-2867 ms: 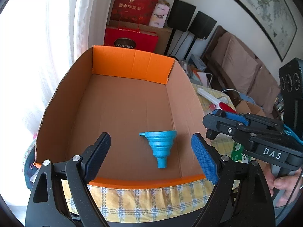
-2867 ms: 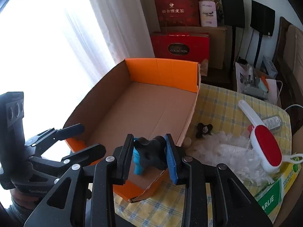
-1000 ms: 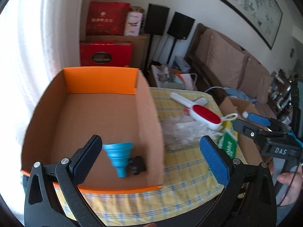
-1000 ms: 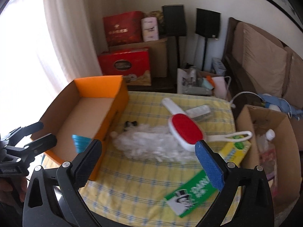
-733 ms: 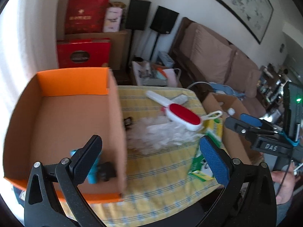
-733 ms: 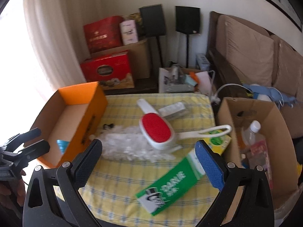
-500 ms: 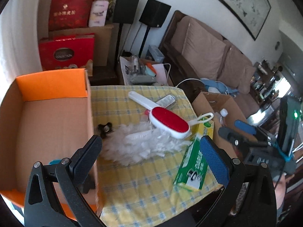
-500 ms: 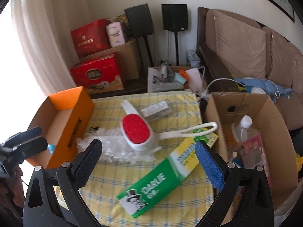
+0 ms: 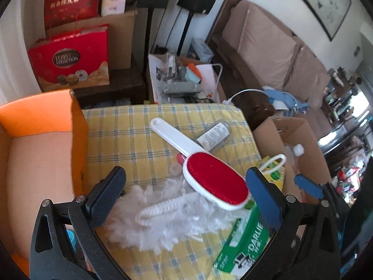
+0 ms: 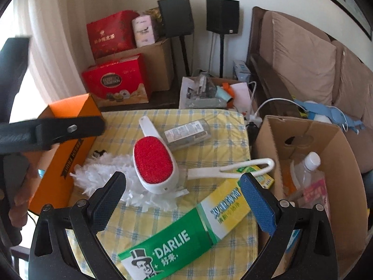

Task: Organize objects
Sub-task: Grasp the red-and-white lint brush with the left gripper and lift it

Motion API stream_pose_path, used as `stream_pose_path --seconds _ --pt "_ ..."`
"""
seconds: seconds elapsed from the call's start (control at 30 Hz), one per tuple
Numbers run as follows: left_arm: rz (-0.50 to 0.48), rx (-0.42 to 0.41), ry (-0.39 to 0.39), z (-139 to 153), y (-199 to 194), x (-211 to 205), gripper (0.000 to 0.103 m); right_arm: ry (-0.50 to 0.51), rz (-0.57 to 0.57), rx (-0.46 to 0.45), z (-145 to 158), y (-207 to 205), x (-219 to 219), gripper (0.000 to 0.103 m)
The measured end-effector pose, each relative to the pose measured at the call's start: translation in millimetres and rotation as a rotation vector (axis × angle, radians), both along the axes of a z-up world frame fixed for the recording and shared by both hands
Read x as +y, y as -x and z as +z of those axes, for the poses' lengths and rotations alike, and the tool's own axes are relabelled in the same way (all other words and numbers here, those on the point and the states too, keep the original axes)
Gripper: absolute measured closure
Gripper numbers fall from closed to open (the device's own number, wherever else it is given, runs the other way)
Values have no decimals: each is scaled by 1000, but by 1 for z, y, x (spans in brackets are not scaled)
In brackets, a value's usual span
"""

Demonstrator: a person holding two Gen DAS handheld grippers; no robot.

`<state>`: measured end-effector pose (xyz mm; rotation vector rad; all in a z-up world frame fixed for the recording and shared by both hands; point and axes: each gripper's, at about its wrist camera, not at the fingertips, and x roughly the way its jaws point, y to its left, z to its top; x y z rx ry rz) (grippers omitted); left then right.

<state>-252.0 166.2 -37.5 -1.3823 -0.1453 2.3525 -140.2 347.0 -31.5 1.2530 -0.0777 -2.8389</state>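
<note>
My left gripper point(image 9: 186, 198) is open above the white fluffy duster point(image 9: 167, 212), empty. A red-faced white lint brush point(image 9: 212, 183) lies across the duster, its handle pointing to the far left. My right gripper point(image 10: 184, 200) is open and empty, hovering over the same red lint brush point(image 10: 153, 161) and the green and yellow Darlie toothpaste box point(image 10: 186, 231). The orange cardboard box point(image 9: 39, 114) stands at the left on the yellow checked cloth point(image 9: 130, 137). A sliver of the blue funnel point(image 9: 71, 239) shows behind my left finger.
A clear labelled bottle point(image 10: 186, 134) lies behind the brush. The duster's white loop handle point(image 10: 233, 168) rests over a small green-yellow box. A brown carton point(image 10: 310, 163) with a plastic bottle stands to the right of the table. Red gift boxes, speakers and a sofa fill the background.
The right gripper let go of a black object in the orange box and opened. Both grippers swung right from the box to over the lint brush and duster.
</note>
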Motion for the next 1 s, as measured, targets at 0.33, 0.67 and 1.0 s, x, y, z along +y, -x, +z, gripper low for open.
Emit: stream_pose_path --seconds 0.33,0.67,1.0 --pt "-2 -106 24 -34 31 26 6 28 78 3 -18 25 -11 9" --pt "-34 -220 -24 -62 50 42 13 -11 132 -16 -39 44 -18 18" --pt "-45 -288 -117 -76 47 37 26 17 181 -44 -57 57 -22 33"
